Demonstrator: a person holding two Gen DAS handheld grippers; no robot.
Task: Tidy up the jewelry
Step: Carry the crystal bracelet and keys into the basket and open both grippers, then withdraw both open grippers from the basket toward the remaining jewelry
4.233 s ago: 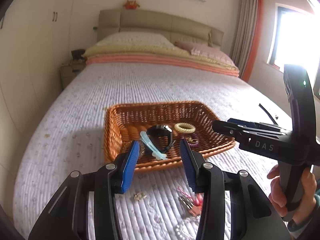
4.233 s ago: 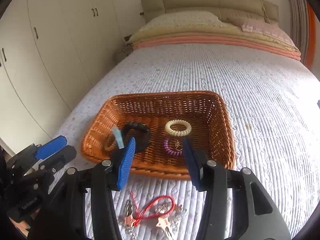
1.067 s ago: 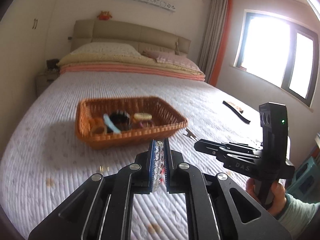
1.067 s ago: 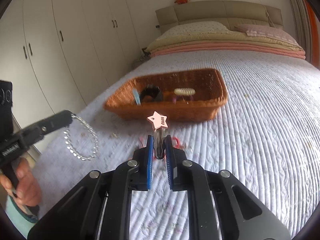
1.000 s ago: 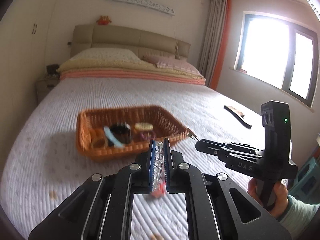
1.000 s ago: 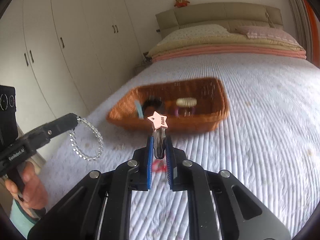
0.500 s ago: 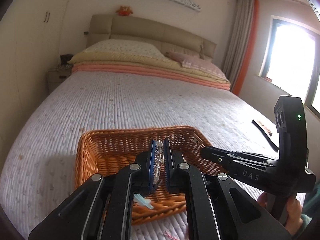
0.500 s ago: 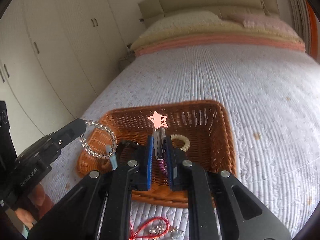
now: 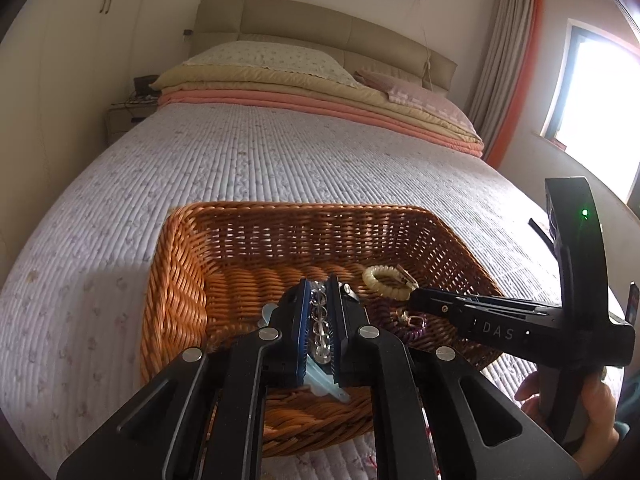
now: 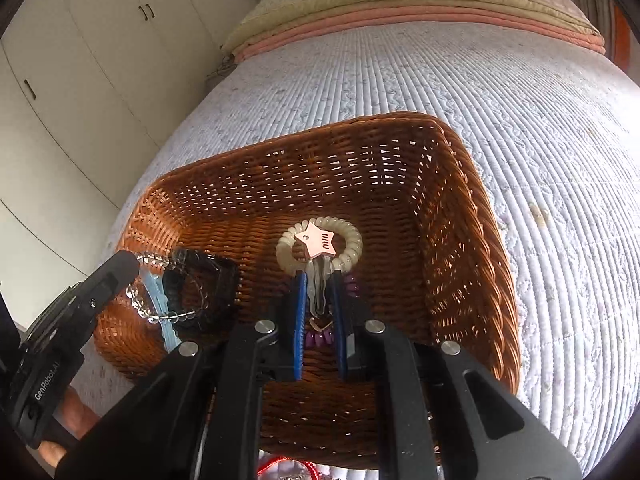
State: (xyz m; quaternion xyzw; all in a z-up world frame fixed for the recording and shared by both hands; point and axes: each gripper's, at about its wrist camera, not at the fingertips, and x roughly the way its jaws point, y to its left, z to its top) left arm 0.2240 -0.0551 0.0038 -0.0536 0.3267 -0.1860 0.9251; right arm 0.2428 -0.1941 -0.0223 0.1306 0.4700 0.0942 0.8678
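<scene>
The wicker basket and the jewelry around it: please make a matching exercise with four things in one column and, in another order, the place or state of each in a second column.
Things:
1. clear bead bracelet
2. star hair clip
3. cream coil hair tie
4. red cord

Places or states:
A. lies on the floor of the wicker basket
B. clamped in the left gripper, hanging over the basket
C. on the bedspread, outside the basket's near wall
D. clamped in the right gripper, over the basket

Pairs: 1-B, 2-D, 3-A, 4-C
</scene>
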